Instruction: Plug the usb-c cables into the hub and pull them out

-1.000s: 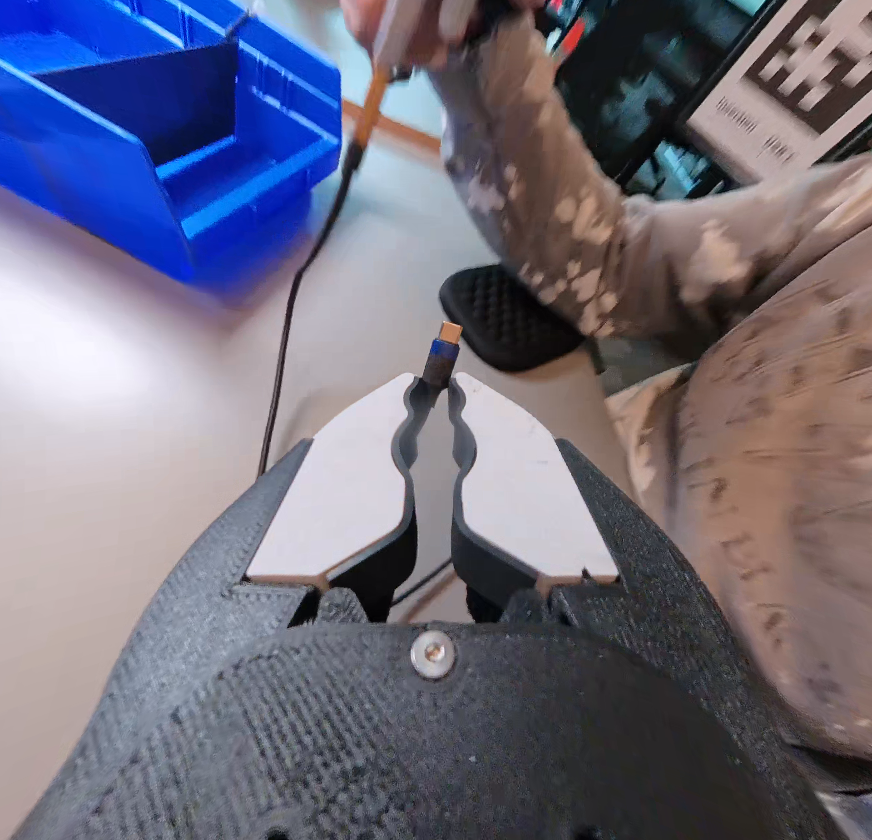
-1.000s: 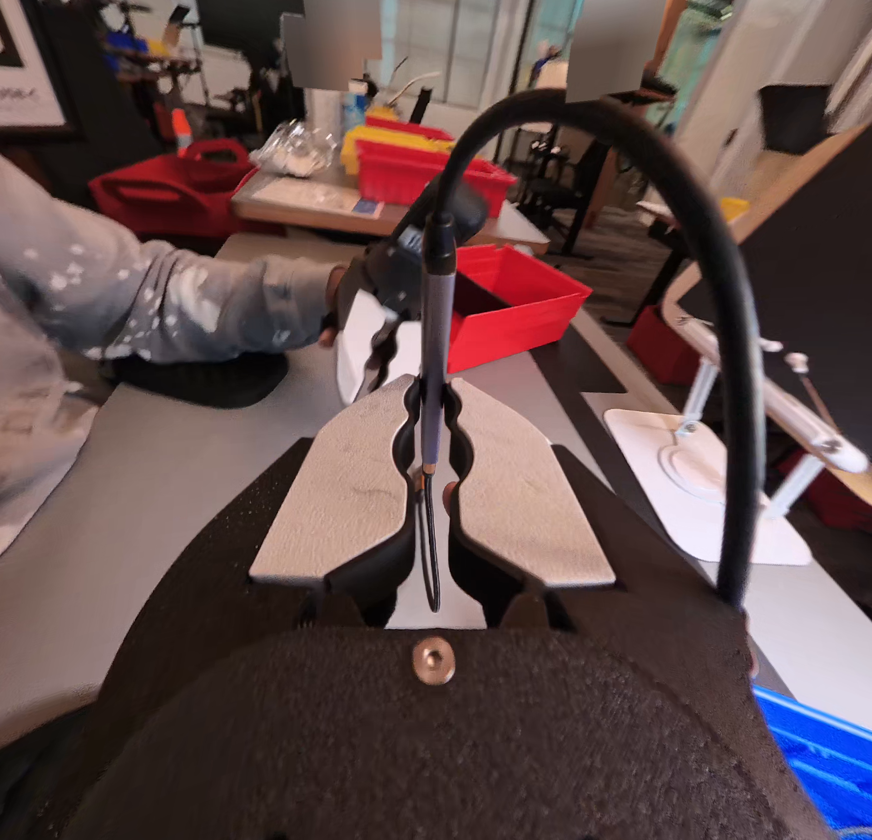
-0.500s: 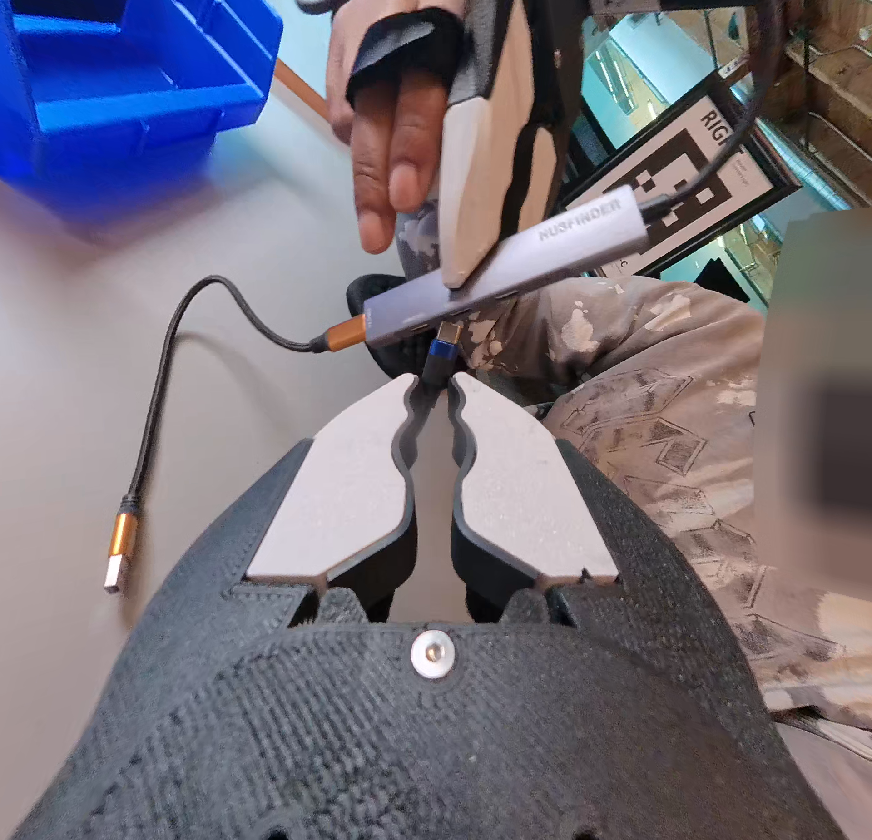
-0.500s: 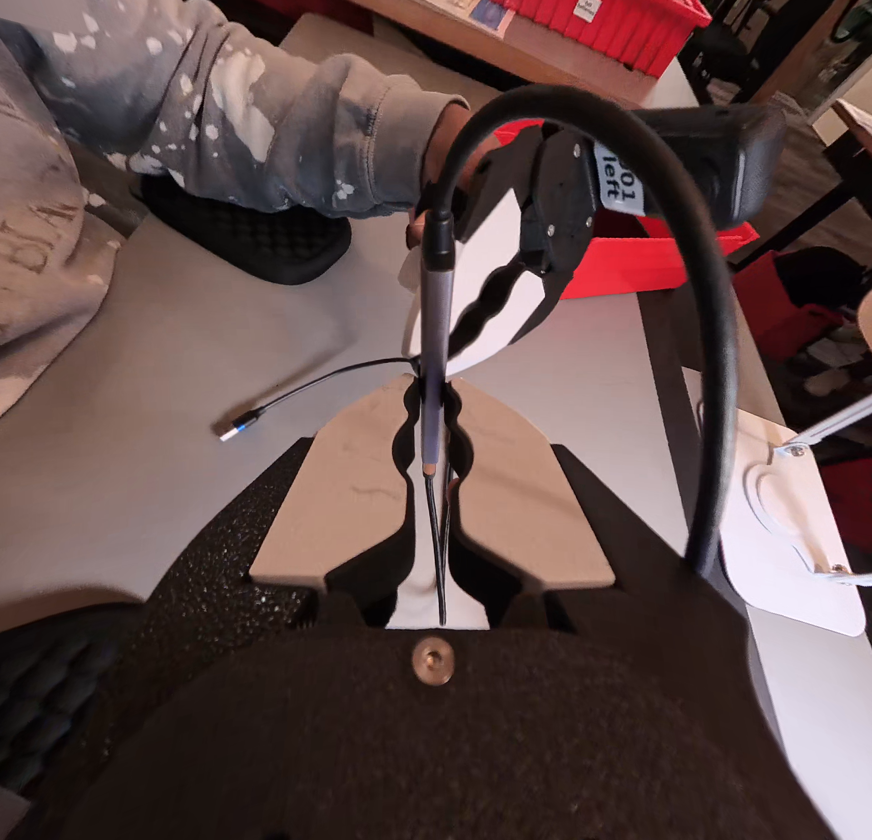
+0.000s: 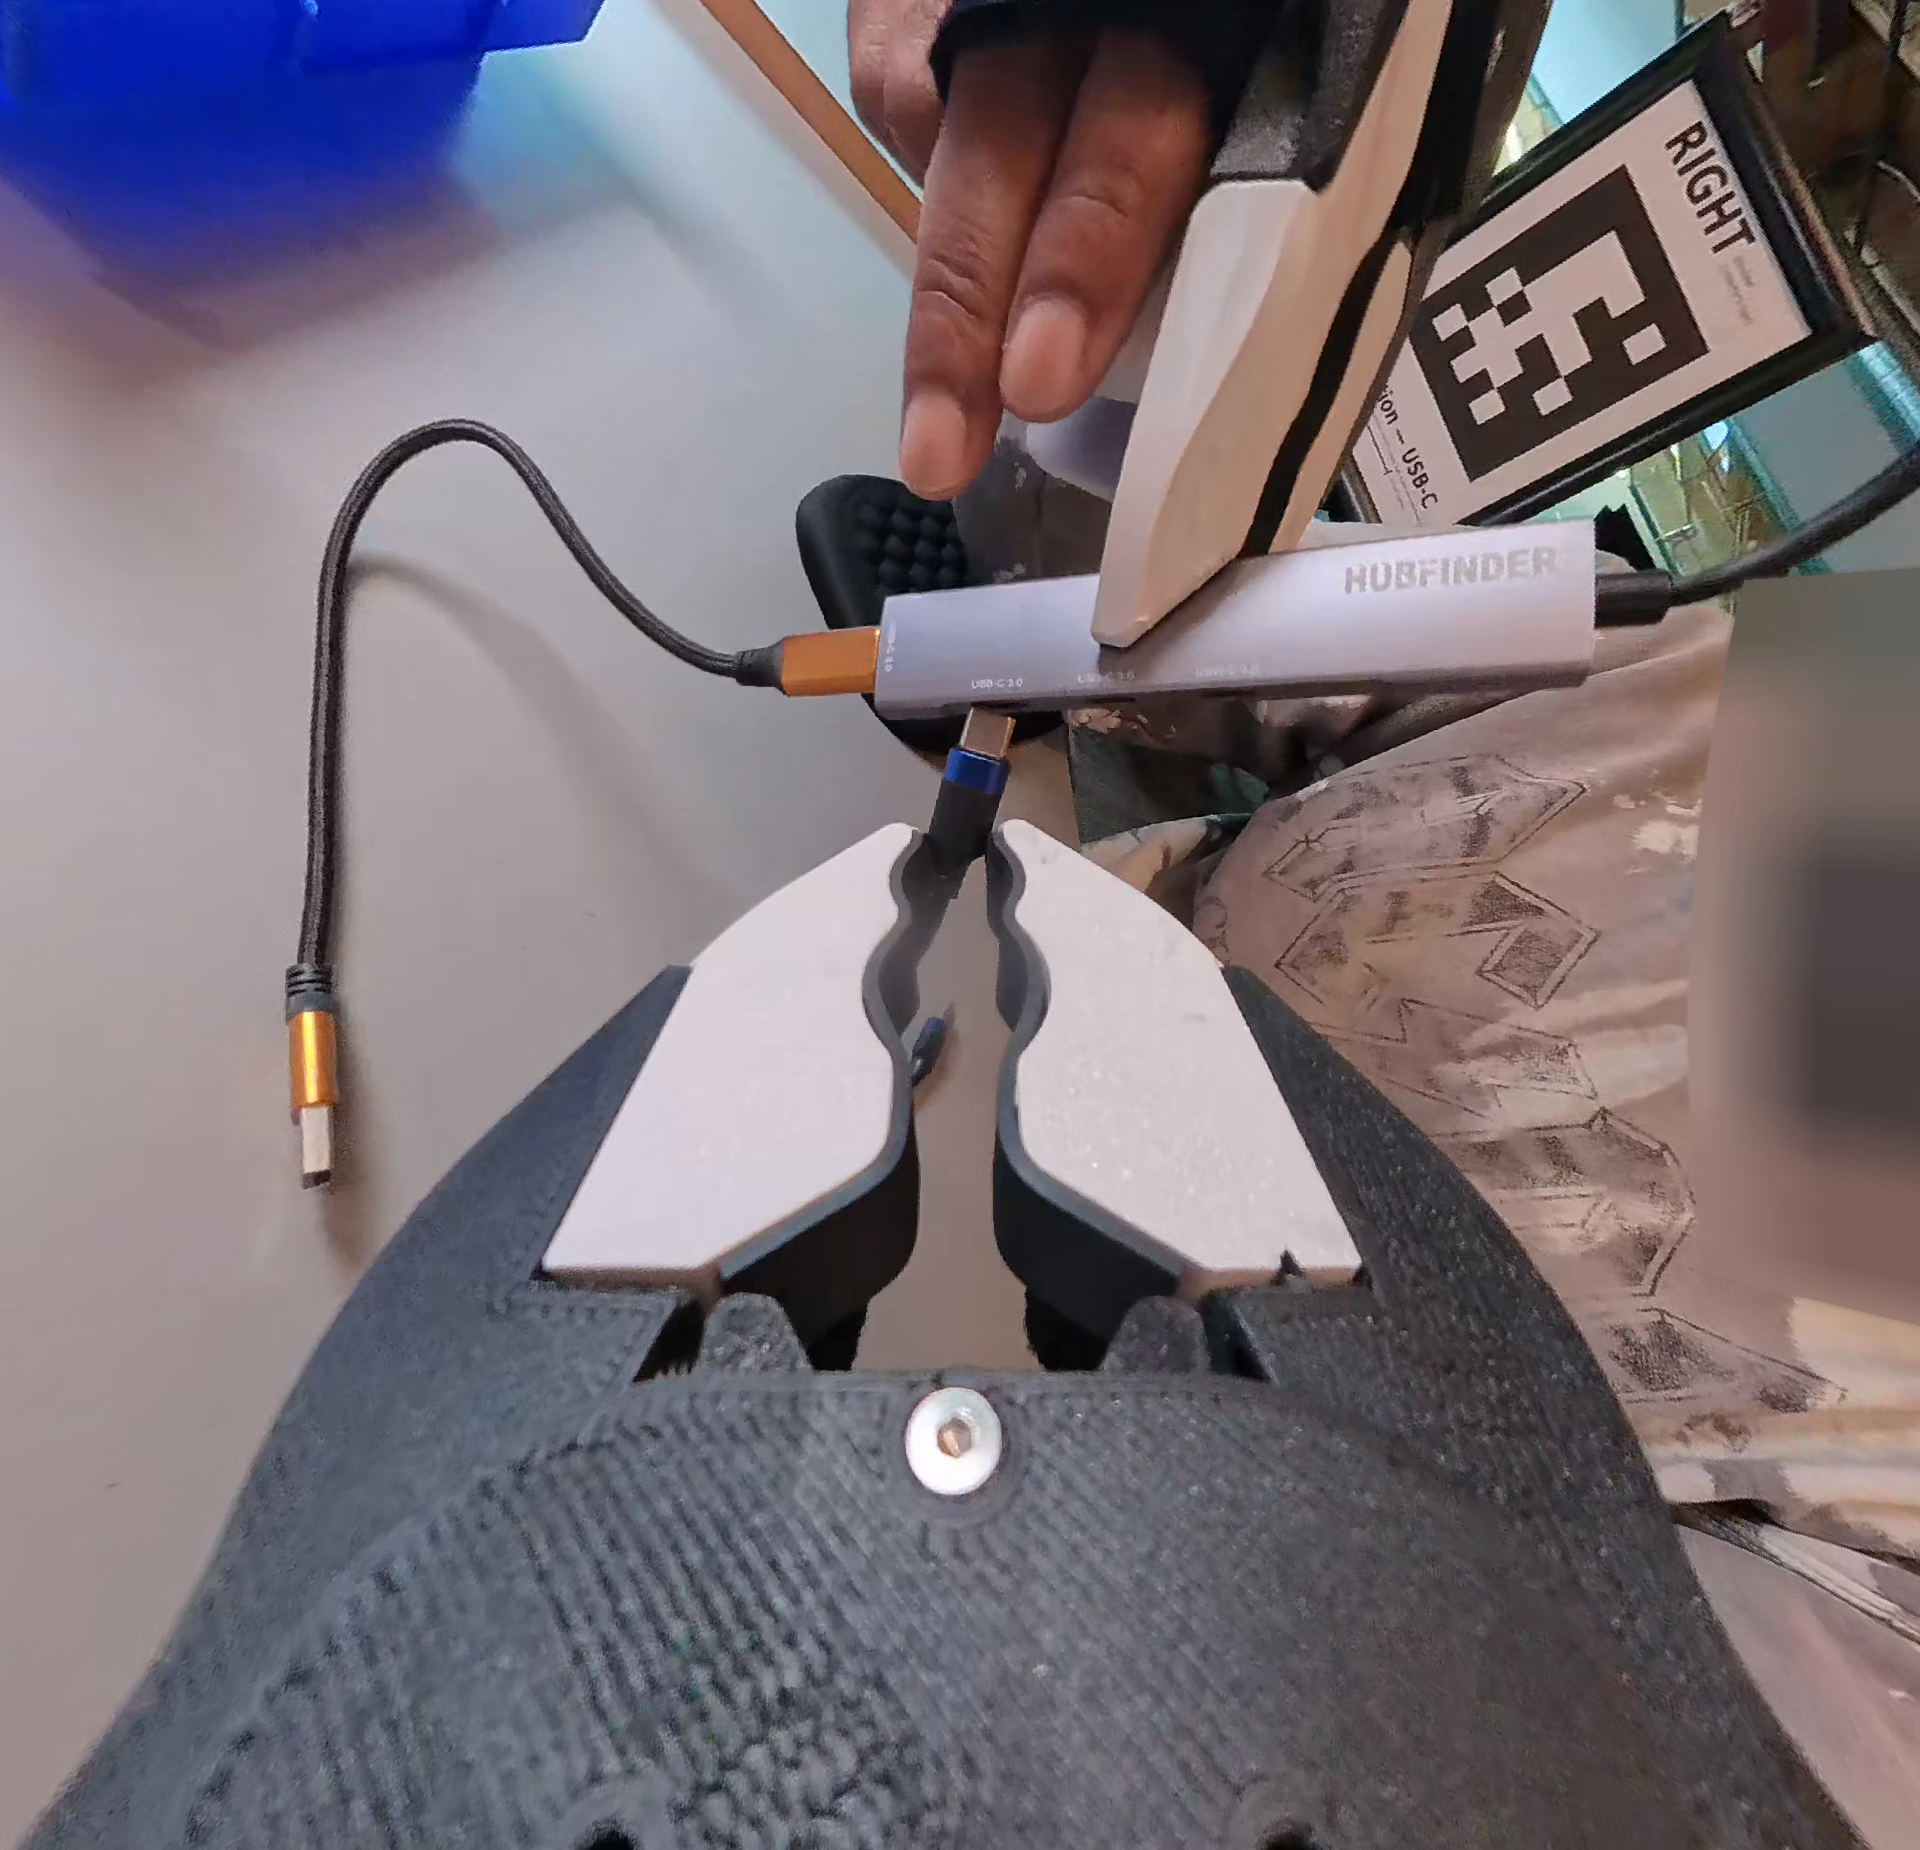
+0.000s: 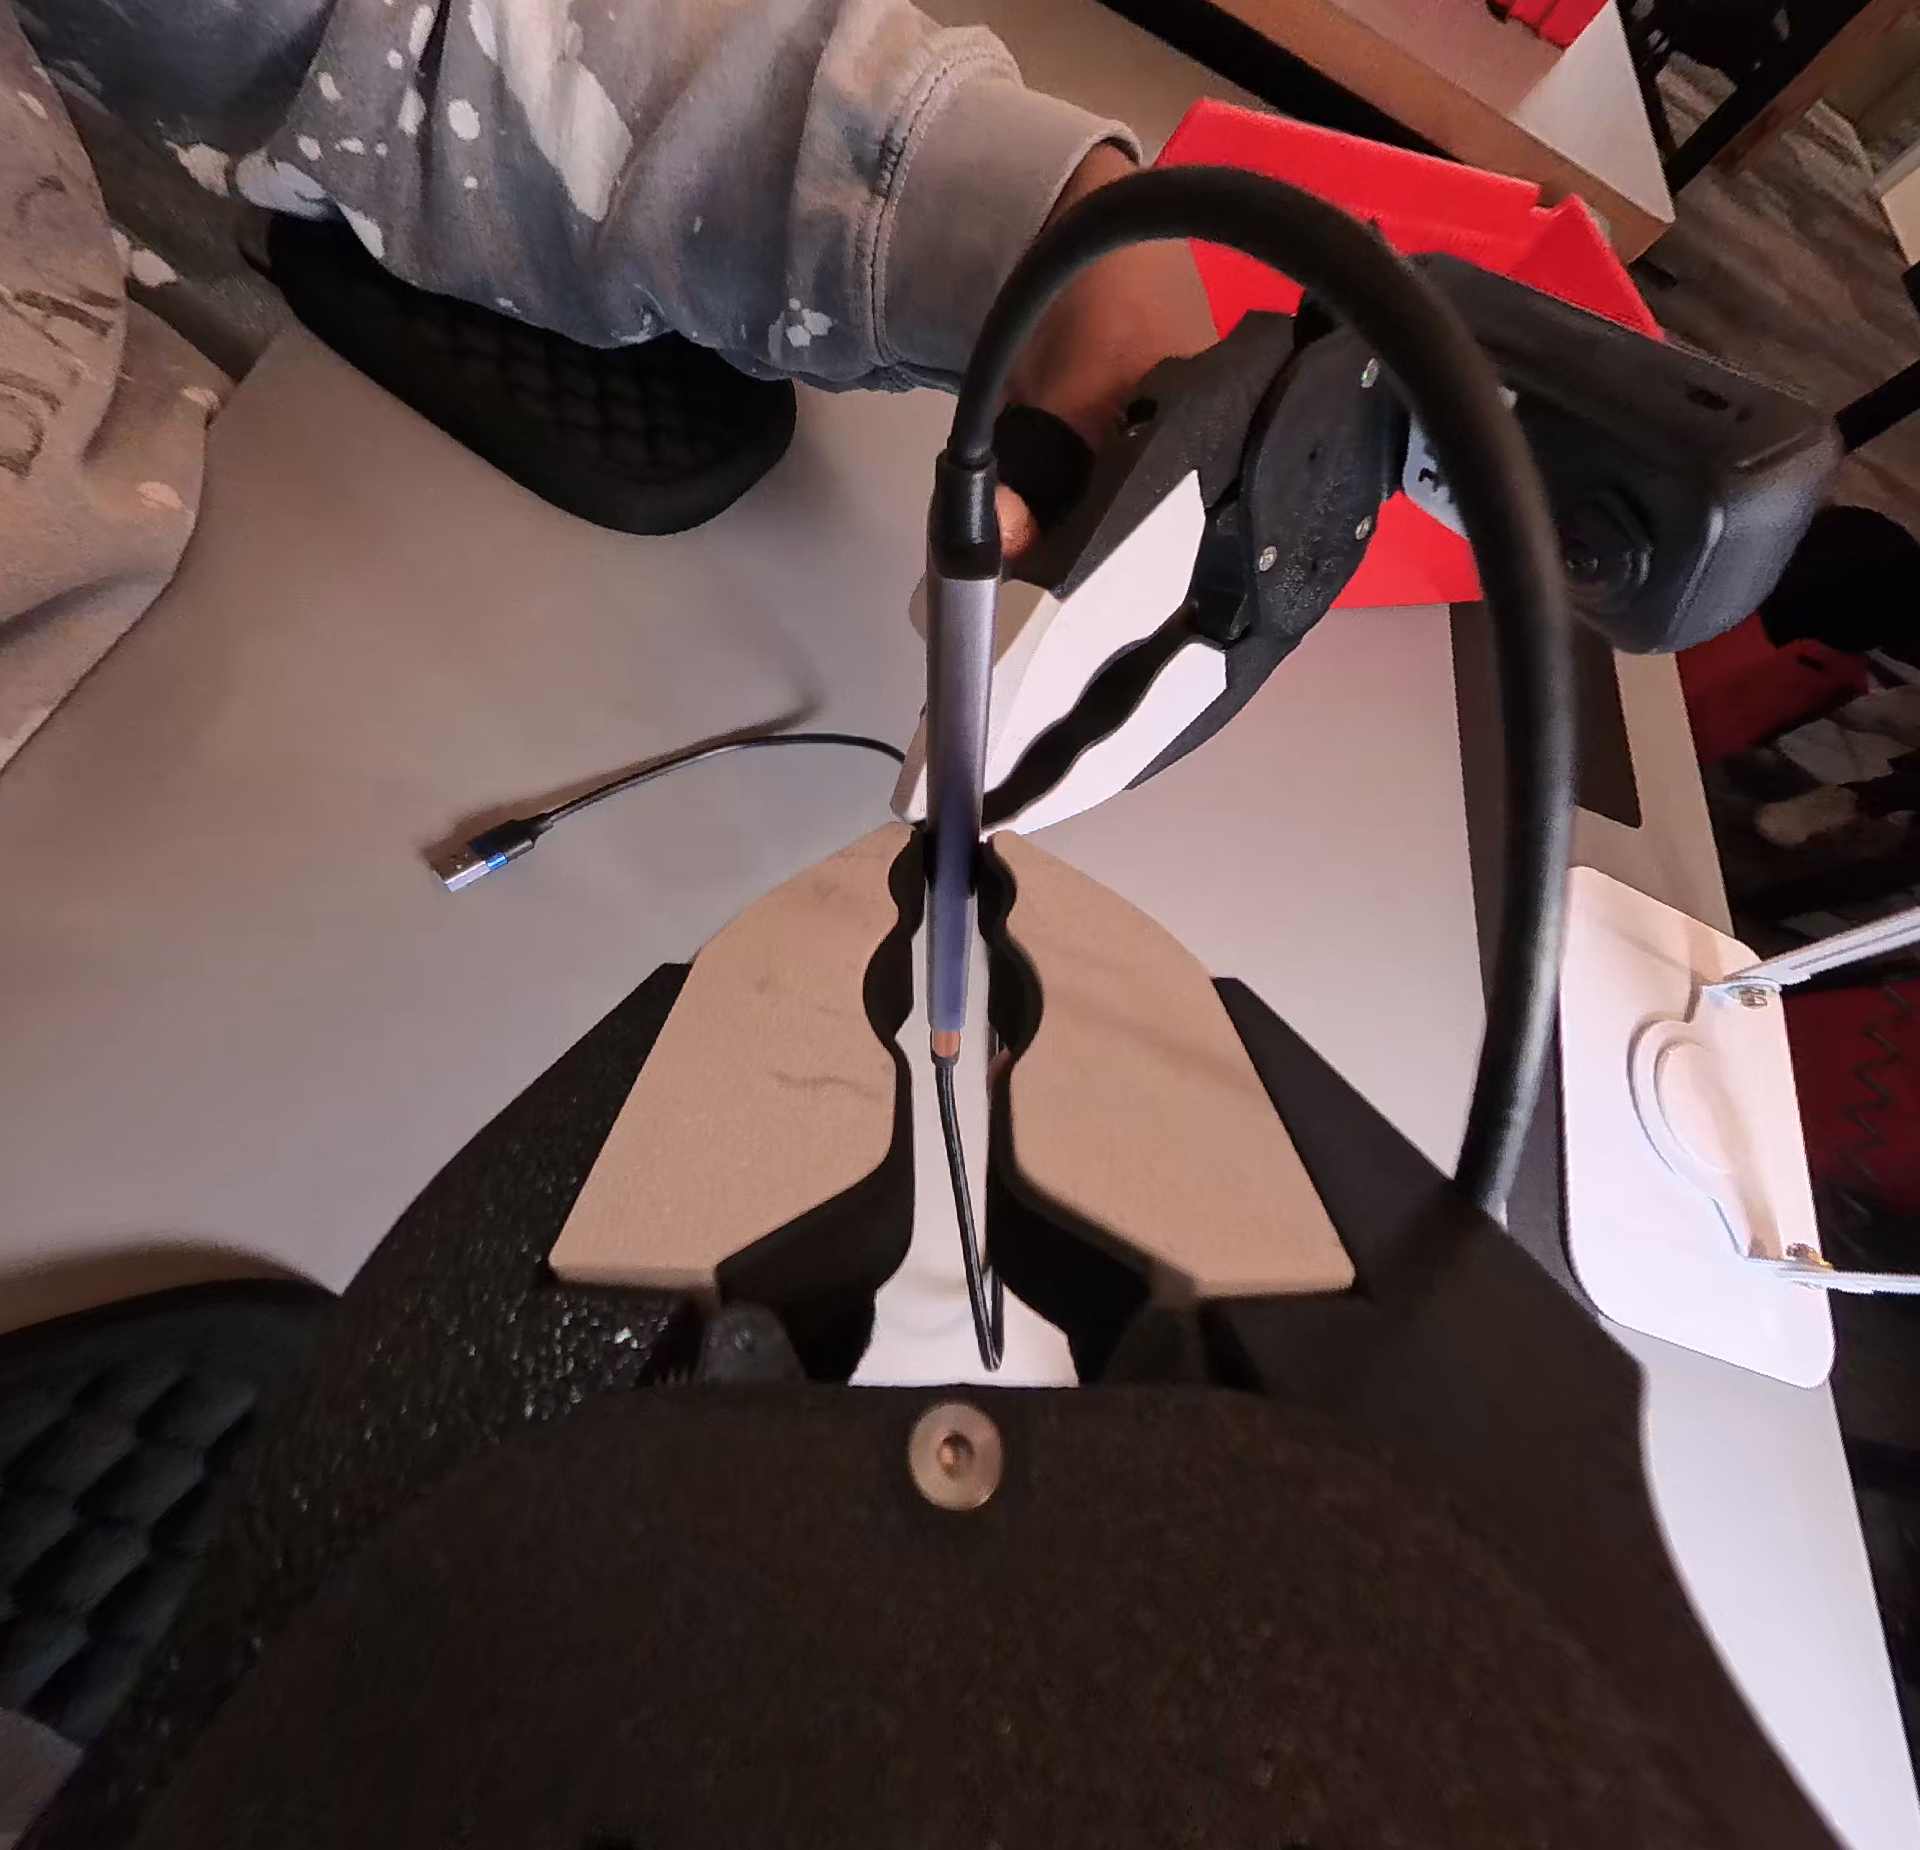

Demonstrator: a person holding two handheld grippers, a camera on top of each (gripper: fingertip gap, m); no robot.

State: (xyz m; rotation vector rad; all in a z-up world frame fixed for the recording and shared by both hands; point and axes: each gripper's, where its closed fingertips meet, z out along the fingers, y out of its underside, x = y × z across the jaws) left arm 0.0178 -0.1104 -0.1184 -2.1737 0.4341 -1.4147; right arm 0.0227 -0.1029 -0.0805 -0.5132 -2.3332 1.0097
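My left gripper is shut on a black cable with a blue-collared USB-C plug; the metal tip sits at the leftmost side port of the grey hub. My right gripper is shut on the hub, held edge-on, and shows in the left wrist view clamping the hub from above. An orange-collared cable is plugged into the hub's left end; its orange USB-A end lies on the table. The blue cable's other end lies on the table.
A blue bin stands at the far left. A black wrist pad lies under the sleeve. A red bin stands behind the left gripper, a white stand base at the right. The hub's thick black lead arcs overhead. My right fingertips sit around 4 cm from my left ones.
Both grippers came together: the hub swung down level in front of my left gripper, and the blue plug's tip now meets the hub's side port. Both stayed shut.
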